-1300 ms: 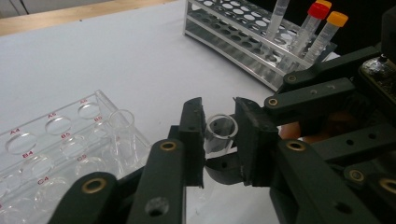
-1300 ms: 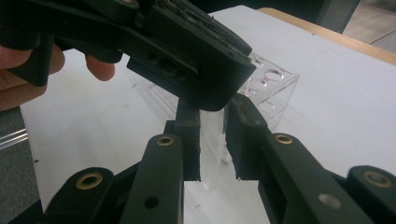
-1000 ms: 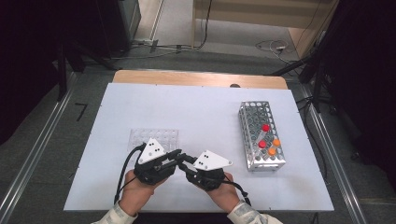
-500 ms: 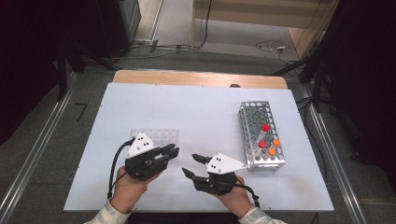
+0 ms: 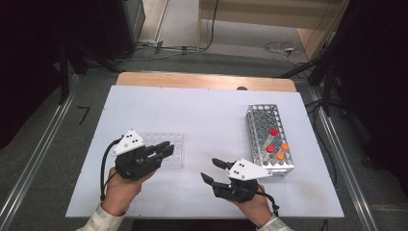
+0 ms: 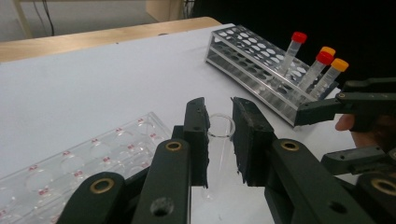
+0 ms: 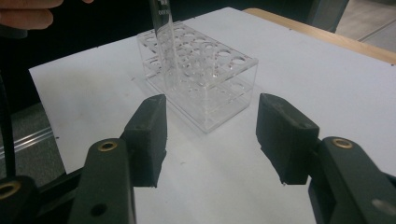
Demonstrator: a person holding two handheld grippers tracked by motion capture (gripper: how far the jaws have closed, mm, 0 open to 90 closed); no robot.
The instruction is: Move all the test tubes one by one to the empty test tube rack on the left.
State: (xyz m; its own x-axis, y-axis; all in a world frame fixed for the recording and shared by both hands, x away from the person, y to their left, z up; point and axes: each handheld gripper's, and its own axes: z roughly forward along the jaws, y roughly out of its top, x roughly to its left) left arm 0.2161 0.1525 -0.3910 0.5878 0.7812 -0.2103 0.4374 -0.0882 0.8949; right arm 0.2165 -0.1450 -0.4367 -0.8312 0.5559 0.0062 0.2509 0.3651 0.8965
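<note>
A clear tube is clamped upright in the left claw, above the clear rack on the tabletop. The right claw, just opened, is held empty beside the metal rack.

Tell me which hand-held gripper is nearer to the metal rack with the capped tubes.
Right. The right hand-held gripper sits just beside the metal rack, at its near corner. The left hand-held gripper is farther off, over the clear rack.

Left gripper clamped, right gripper agape.
</note>
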